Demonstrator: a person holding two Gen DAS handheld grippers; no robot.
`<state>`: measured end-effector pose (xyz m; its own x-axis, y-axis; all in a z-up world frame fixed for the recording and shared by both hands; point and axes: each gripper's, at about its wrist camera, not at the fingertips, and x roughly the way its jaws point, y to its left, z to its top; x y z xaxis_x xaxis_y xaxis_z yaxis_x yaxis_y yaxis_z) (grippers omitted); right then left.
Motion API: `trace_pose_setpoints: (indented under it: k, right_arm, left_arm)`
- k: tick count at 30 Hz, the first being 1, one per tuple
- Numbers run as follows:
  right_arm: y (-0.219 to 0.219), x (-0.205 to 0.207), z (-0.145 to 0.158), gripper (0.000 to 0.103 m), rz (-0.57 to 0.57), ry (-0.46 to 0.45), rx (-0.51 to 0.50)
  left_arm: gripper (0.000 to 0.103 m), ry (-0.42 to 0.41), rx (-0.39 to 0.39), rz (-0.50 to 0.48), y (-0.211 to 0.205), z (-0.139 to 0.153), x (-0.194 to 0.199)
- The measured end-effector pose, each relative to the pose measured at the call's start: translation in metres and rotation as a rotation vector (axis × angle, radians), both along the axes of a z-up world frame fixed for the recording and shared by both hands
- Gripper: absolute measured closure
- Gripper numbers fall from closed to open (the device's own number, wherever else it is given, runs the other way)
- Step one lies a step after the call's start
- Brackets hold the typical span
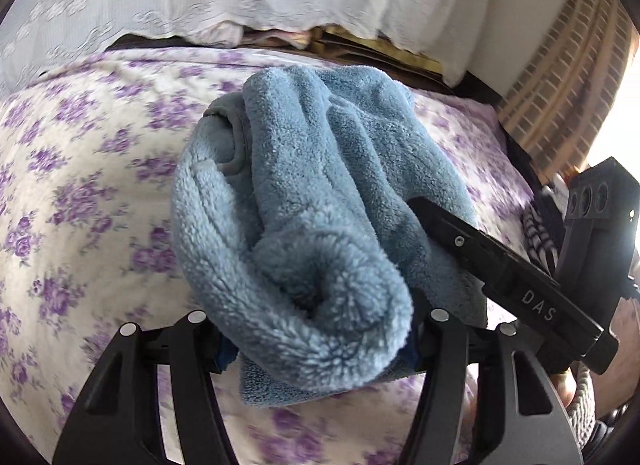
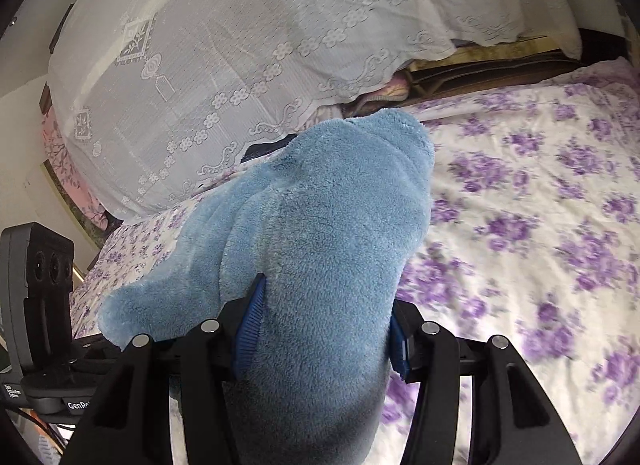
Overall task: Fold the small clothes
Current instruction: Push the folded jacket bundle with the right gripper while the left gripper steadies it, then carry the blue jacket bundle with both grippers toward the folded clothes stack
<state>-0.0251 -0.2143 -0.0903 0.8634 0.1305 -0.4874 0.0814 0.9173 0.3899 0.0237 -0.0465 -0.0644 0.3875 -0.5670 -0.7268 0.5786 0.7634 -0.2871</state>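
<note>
Bunching thickly between the jaws of the left claw (image 1: 316, 325), the blue fleece garment (image 1: 320, 193) is pinched there at a rolled end, and its long axis runs away from that claw toward the far side of the bed, where a grey-trimmed opening shows on the upper left of the bundle. The right claw (image 2: 320, 329) is likewise closed on the fleece garment (image 2: 320, 225), its blue ribbed pads (image 2: 250, 329) pressing into the pile on both sides, with the cloth rising ahead of it and a loose lobe hanging off to its left. Both claws therefore hold a half-wide grip filled with fabric, neither one free. In the left wrist view the body of the right claw lies just to the right and crosses over the garment's right edge, so the two grips sit close together on the same end of the piece; I judge that the coming move turns on drawing them apart across that long axis to spread the cloth before any fold. The garment appears lifted off the floral bedspread (image 1: 80, 193) rather than lying flat, though its lower corner in the left view may brush the cover. Beyond it, the bedspread stretches clear, and at the far edge a white lace curtain (image 2: 208, 85) hangs over some piled things; a brick-patterned wall (image 1: 568, 77) stands off to the right. Nothing lies in the way.
</note>
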Motion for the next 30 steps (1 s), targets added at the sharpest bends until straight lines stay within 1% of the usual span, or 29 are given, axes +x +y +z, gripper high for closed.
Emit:
trace_pose_setpoints:
  k: [7, 15, 23, 30]
  right_arm:
    - [-0.017, -0.044, -0.001, 0.049, -0.046, 0.010, -0.010]
    - [-0.029, -0.093, -0.001, 0.049, -0.084, 0.009, -0.010]
    - [-0.038, -0.130, 0.002, 0.049, -0.110, 0.012, -0.029]
    - [-0.049, -0.164, 0.006, 0.049, -0.142, 0.006, -0.049]
  left_arm:
    - [0.044, -0.015, 0.020, -0.078, -0.024, -0.001, -0.039]
    - [0.044, -0.032, 0.028, -0.127, -0.042, 0.002, -0.079]
    - [0.044, -0.100, 0.078, -0.183, -0.060, 0.008, -0.119]
    - [0.044, -0.133, 0.087, -0.236, -0.075, 0.014, -0.144]
